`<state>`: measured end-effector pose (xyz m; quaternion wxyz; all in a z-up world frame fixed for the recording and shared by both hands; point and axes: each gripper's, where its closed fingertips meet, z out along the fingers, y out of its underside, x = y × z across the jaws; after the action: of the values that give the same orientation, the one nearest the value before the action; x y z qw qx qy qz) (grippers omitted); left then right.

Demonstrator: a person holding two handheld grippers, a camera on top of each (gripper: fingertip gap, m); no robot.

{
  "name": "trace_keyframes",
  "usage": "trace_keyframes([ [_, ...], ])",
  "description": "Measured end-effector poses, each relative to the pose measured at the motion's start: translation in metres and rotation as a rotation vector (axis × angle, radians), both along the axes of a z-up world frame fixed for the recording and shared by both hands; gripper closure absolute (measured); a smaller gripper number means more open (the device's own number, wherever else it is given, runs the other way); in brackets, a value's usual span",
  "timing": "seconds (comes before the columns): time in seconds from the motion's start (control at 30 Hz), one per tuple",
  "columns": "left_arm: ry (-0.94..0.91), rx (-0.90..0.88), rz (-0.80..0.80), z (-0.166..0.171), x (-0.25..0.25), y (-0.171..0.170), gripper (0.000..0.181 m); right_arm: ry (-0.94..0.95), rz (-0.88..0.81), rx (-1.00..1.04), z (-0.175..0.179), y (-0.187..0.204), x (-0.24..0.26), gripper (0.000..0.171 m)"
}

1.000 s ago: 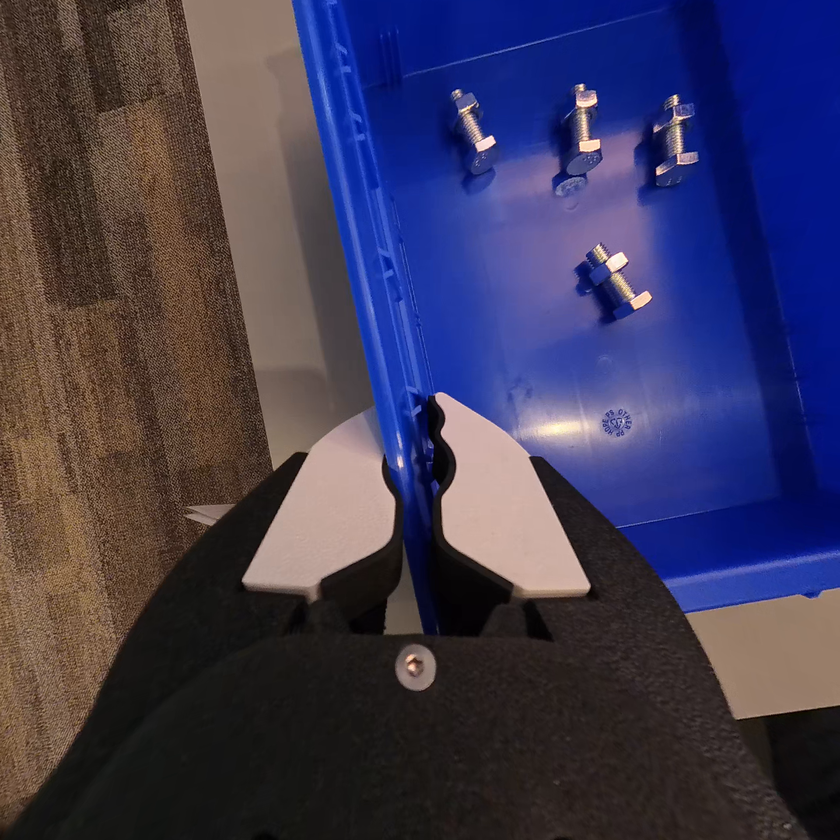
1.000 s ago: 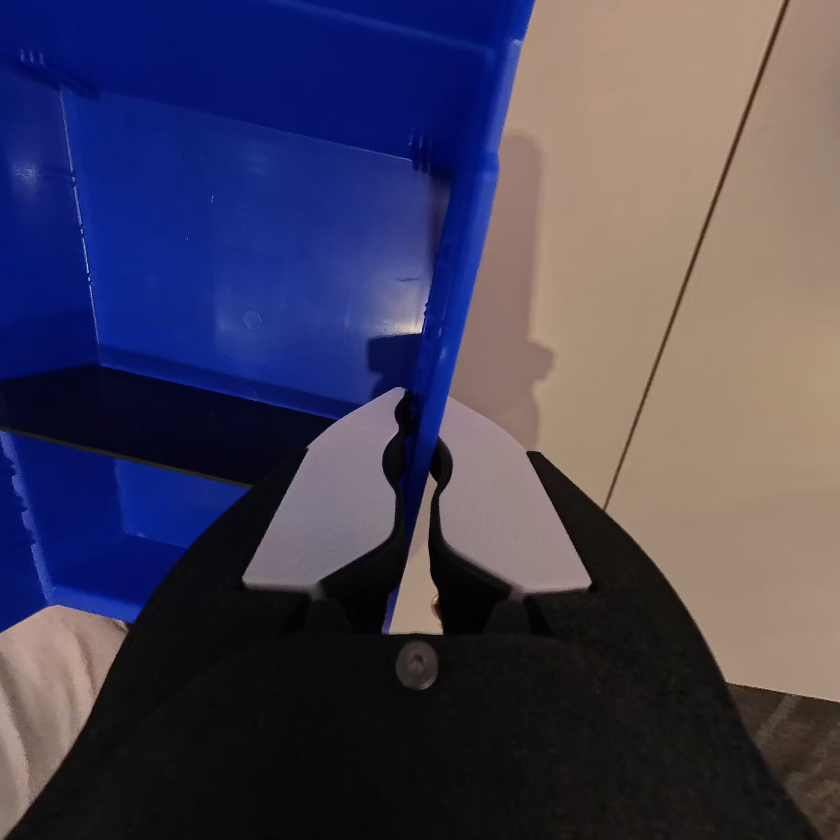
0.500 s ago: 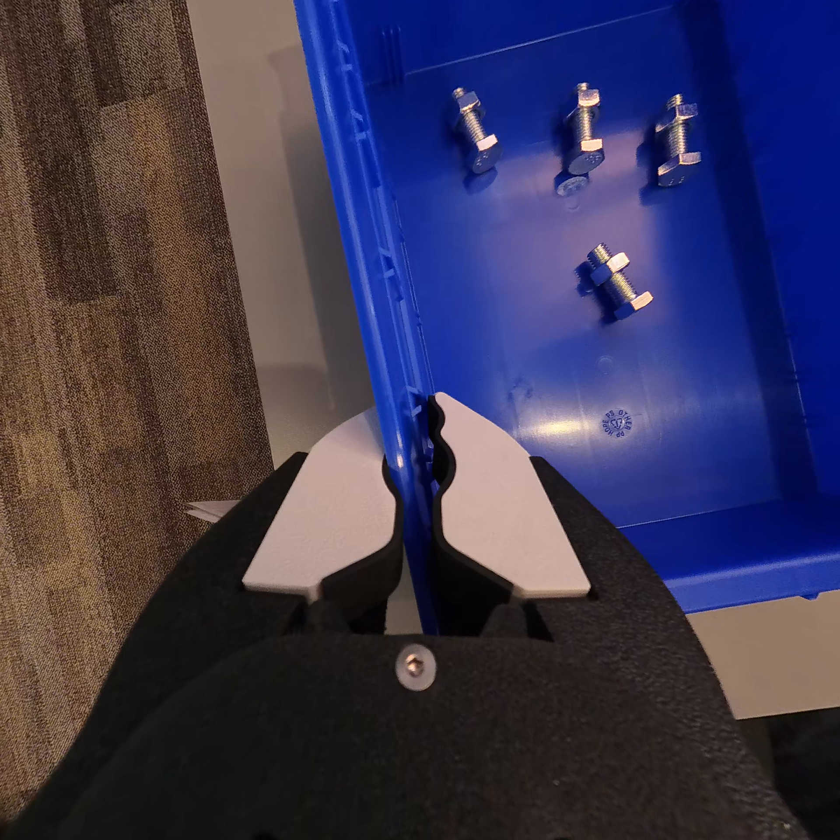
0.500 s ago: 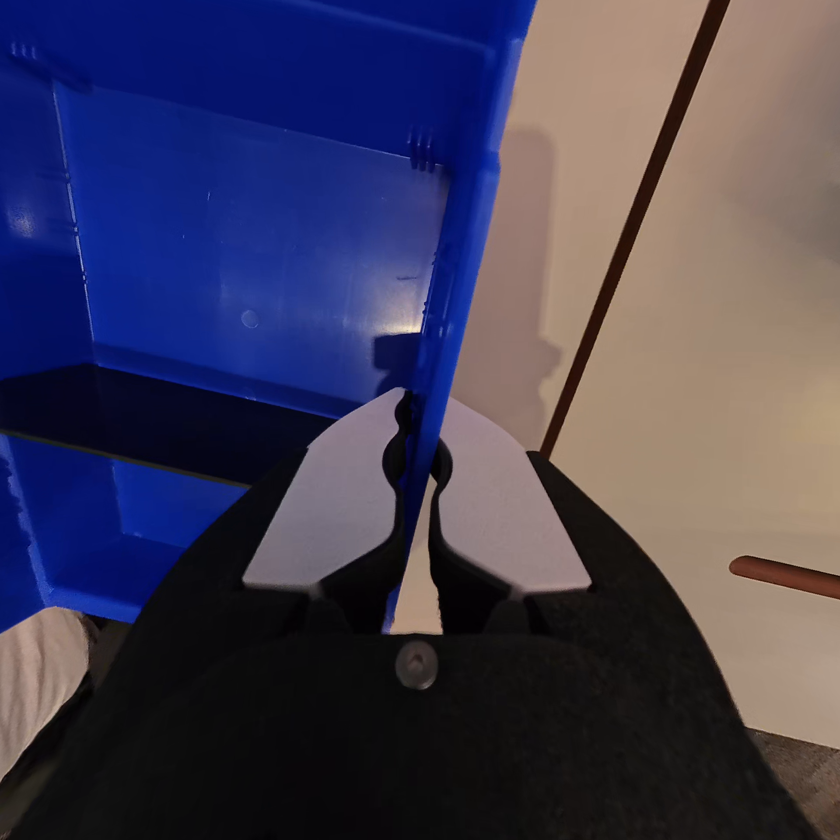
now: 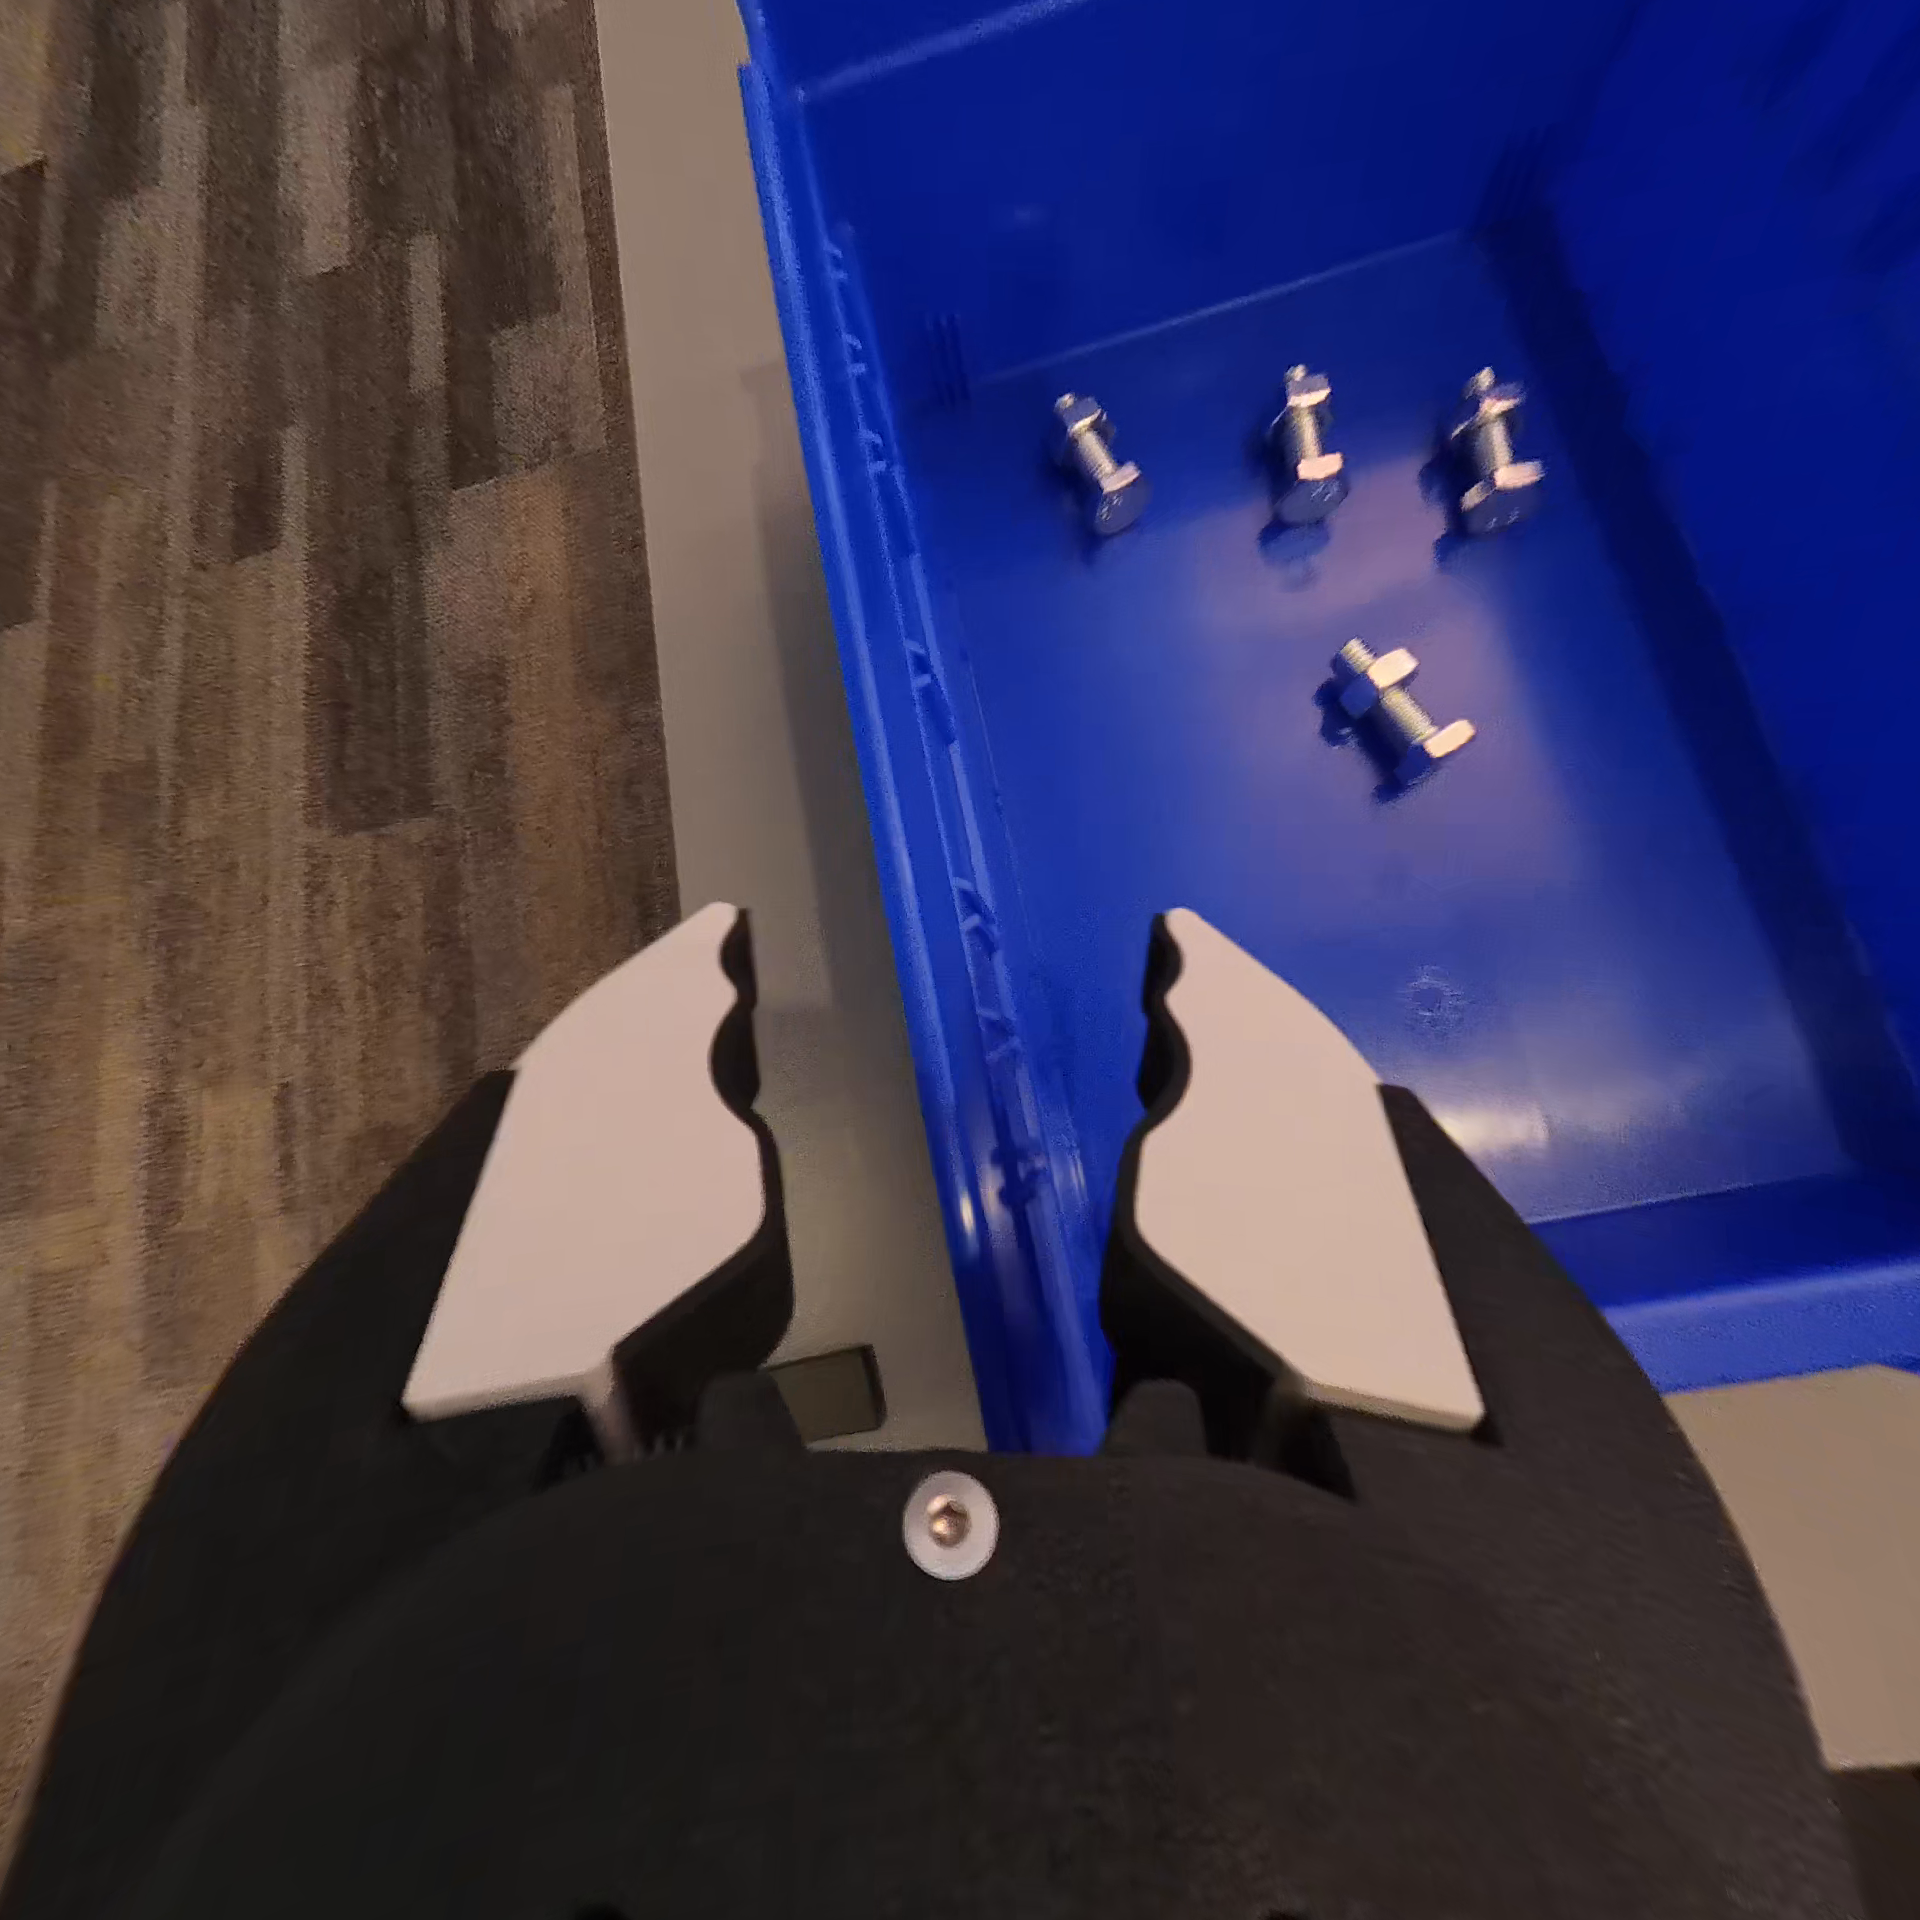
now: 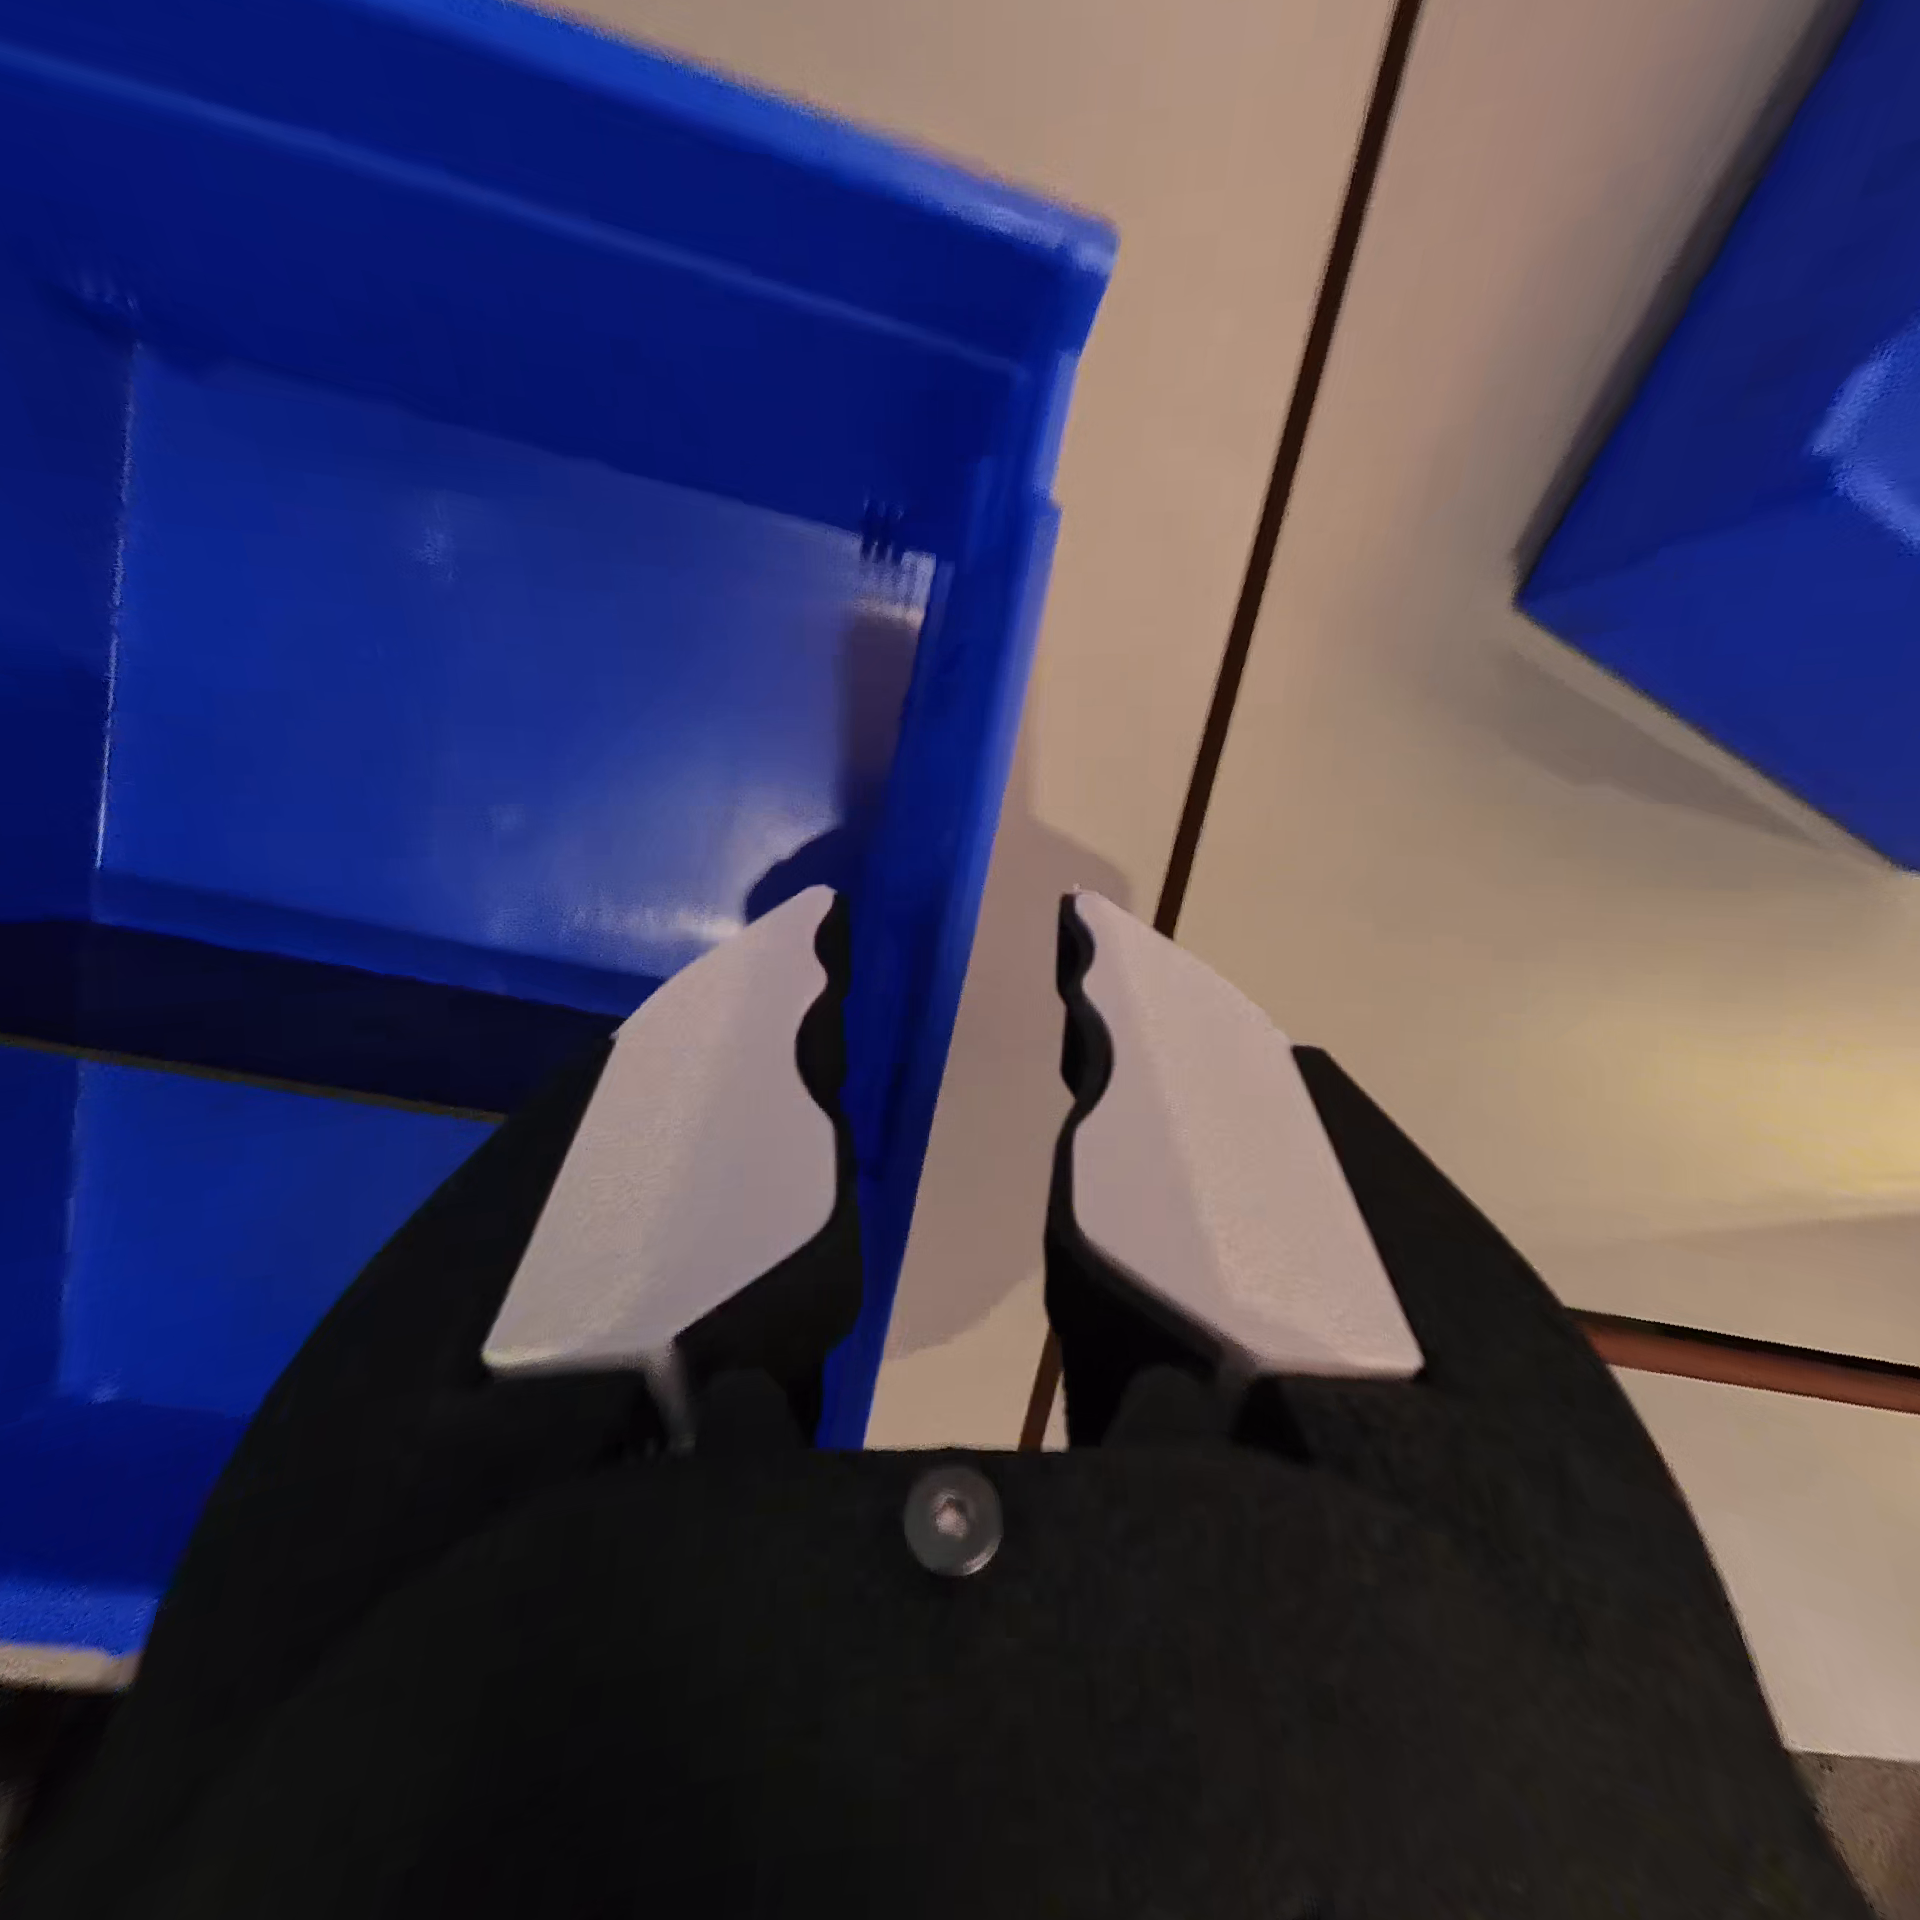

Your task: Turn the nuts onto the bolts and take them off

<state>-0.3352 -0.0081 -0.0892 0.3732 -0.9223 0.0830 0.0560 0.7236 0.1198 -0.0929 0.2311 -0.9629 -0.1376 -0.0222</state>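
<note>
Both grippers had let go: our left gripper point(image 5: 948, 914) and right gripper point(image 6: 948, 899) spread their jaws off the blue bin point(image 5: 1226, 935) walls, apparently setting it down. Four nutted bolts point(image 5: 1403, 717) lay inside toward one o'clock.

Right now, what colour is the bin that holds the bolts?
Bright blue. The bin shows best in the left wrist view, with the silver bolts lying on its floor.
</note>
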Motion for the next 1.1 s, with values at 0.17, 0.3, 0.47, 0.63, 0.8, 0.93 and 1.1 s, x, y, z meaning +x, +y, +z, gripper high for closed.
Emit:
trace_keyframes([
  [0.17,-0.100,0.283,0.000,0.063,0.005,-0.016,0.100,-0.044,-0.032,0.230,0.064,0.002,-0.008,0.122],
  [0.3,-0.271,0.465,-0.026,0.120,0.033,-0.037,0.104,0.031,0.007,0.365,0.118,0.003,-0.051,0.123],
  [0.47,-0.327,0.249,0.069,0.100,0.076,-0.036,0.129,0.248,0.114,0.515,0.168,0.010,-0.143,0.127],
  [0.63,-0.182,0.068,0.169,0.053,0.094,0.004,0.127,0.314,0.275,0.519,0.169,0.015,-0.234,0.128],
  [0.8,-0.304,-0.137,0.279,0.001,0.109,0.031,0.126,0.313,0.433,0.475,0.157,0.017,-0.308,0.127],
  [0.93,-0.356,-0.273,0.385,-0.027,0.108,0.043,0.131,0.289,0.550,0.458,0.151,0.013,-0.352,0.127],
  [1.1,-0.294,-0.402,0.451,-0.047,0.103,0.048,0.131,0.266,0.660,0.421,0.141,0.000,-0.386,0.128],
])
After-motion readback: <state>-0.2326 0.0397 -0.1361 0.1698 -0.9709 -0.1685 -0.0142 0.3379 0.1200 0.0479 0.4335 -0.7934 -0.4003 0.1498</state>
